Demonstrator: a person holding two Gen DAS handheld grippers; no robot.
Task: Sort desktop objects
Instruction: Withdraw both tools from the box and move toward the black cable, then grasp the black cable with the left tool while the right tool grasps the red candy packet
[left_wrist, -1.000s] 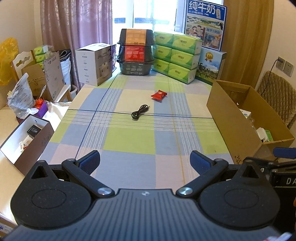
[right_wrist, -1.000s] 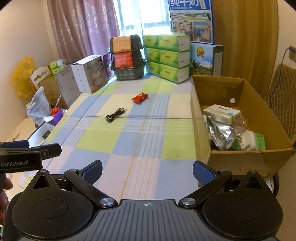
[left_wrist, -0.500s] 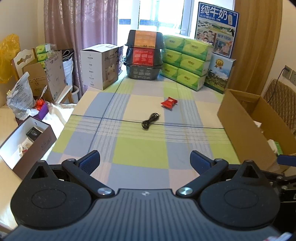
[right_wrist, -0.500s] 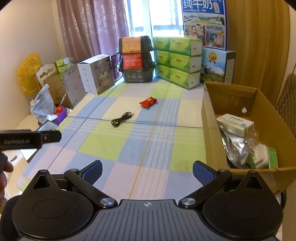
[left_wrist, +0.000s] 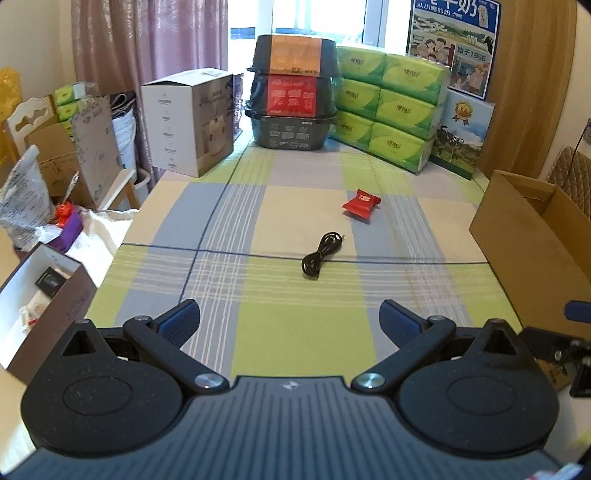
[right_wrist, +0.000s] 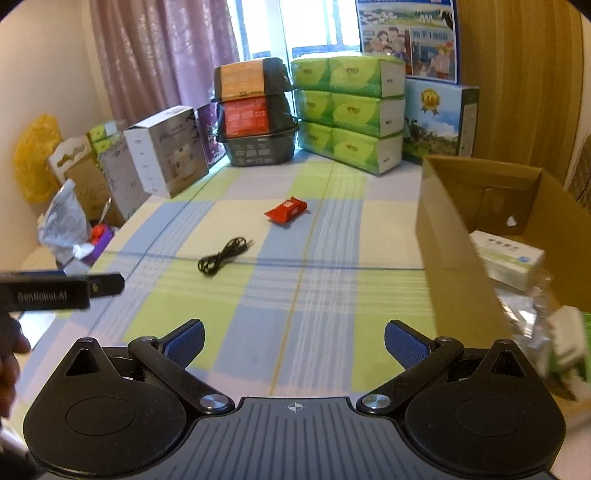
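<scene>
Both tools advanced toward cable (left_wrist: 322, 254), jaws apart, empty; only right view shows box (right_wrist: 461, 280) contents.

Matt checked tablecloth (left_wrist: 295, 332), glossy red wrapper (left_wrist: 361, 202), brown cardboard box (right_wrist: 454, 258)

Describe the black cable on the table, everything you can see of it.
The black cable is a thin cord gathered into a loose, elongated bundle, with a small plug end poking out at its far tip. It lies flat on the checked tablecloth, set diagonally across a dark line in the cloth. The red packet lies beyond it, apart. Nothing touches it; both grippers sit well short of it, open and empty.
</scene>
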